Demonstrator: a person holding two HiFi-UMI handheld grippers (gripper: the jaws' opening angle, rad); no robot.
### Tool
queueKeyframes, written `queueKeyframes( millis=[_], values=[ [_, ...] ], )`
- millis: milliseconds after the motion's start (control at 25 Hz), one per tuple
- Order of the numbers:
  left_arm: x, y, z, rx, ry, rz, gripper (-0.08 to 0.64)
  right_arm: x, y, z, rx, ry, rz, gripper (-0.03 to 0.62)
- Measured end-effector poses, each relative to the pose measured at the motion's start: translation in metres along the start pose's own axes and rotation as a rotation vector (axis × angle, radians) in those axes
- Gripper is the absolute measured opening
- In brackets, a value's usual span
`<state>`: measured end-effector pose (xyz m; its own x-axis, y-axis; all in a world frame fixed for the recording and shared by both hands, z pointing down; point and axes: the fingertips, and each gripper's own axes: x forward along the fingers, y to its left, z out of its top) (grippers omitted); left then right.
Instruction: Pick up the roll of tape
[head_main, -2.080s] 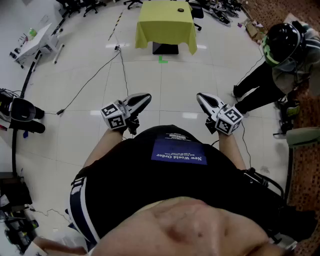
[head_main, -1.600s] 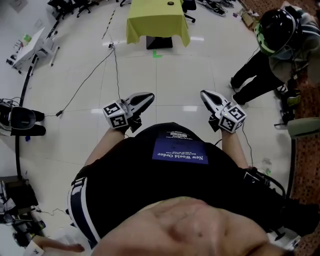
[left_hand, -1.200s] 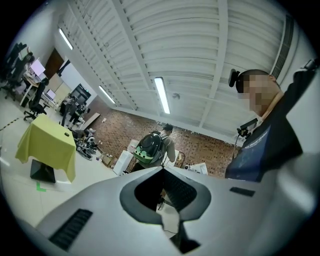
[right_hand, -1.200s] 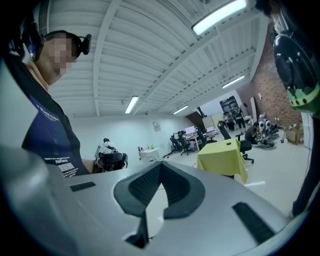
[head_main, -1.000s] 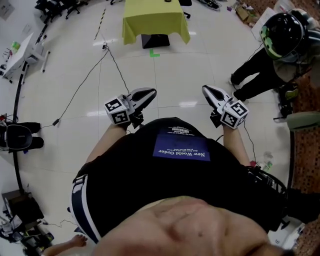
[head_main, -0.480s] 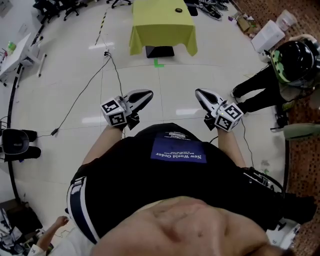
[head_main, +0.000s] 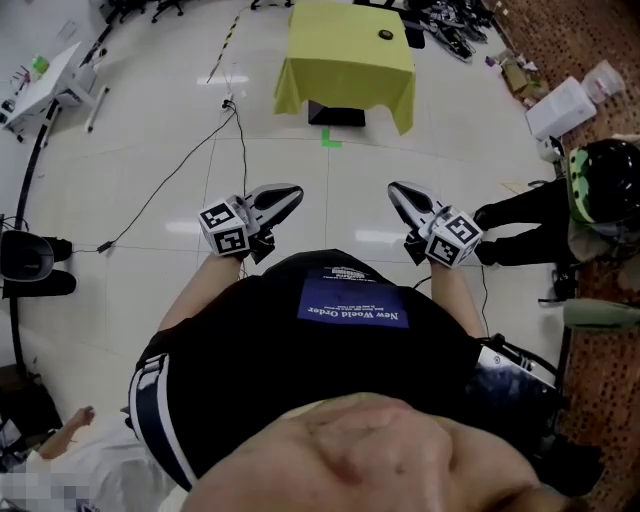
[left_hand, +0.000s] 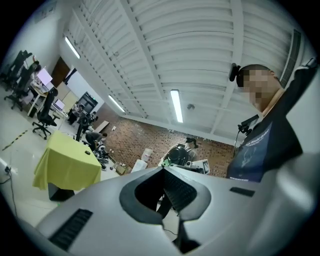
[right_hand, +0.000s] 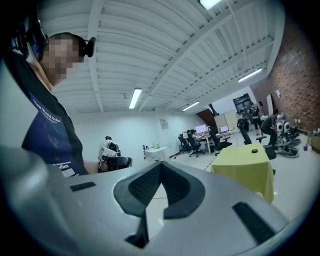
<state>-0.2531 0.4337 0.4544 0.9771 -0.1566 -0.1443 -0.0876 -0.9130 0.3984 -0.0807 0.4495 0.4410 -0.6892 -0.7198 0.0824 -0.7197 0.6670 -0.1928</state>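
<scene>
The roll of tape (head_main: 386, 35) lies well ahead of both pairs of fingertips, on a table draped in a yellow cloth (head_main: 345, 70) across an open stretch of pale tiled floor (head_main: 150, 120). In the head view it sits almost straight out from the tips of the right gripper (head_main: 395, 188) and off to the right of the line of the left gripper (head_main: 293, 192), far from either. Both grippers are held level in front of the person's torso, each bearing its cube with square markers (head_main: 226, 228). The left gripper view shows its two ribbed pads (left_hand: 177, 190) clenched together at the tip with nothing between them. The right gripper view shows the same, the pads meeting at a point and holding nothing. From this far off the tape is only a small, dark, round thing lying flat near the back of the cloth; no colour beyond dark, and no label, can be made out. The right gripper view catches it as a dark dot on the tabletop, to the right of the jaws. A blue patch (head_main: 353, 305) on the person's black shirt reads "New World Order". A second person in a black-and-green helmet (head_main: 600, 180) bends over at the right edge, and a green mark (head_main: 328, 140) sits on the floor just in front of the table.
</scene>
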Motion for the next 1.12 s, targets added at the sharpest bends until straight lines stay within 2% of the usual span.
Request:
queueKeyframes(
  millis=[240,440,640,800,960,1120],
  values=[
    [0.071,0.043,0.029,0.022,-0.058,0.117,0.006,0.013,-0.091,0.032,-0.048,0.013,0.119,-0.014],
    [0.137,0.067,0.042,0.042,-0.076,0.134,0.006,0.006,-0.161,0.049,-0.081,0.012,0.159,-0.014],
    [0.175,0.09,0.05,0.056,-0.034,0.127,0.006,0.011,-0.21,0.056,-0.065,0.003,0.153,-0.014],
    [0.183,0.121,0.06,0.042,-0.044,0.113,0.006,0.03,-0.235,0.055,-0.053,0.022,0.131,-0.014],
    [0.171,0.17,0.081,0.031,-0.047,0.07,0.006,0.076,-0.247,0.066,-0.068,0.031,0.096,-0.014],
    [0.153,0.234,0.116,0.035,-0.051,-0.002,0.006,0.137,-0.265,0.085,-0.093,0.019,0.014,-0.014]
  ],
)
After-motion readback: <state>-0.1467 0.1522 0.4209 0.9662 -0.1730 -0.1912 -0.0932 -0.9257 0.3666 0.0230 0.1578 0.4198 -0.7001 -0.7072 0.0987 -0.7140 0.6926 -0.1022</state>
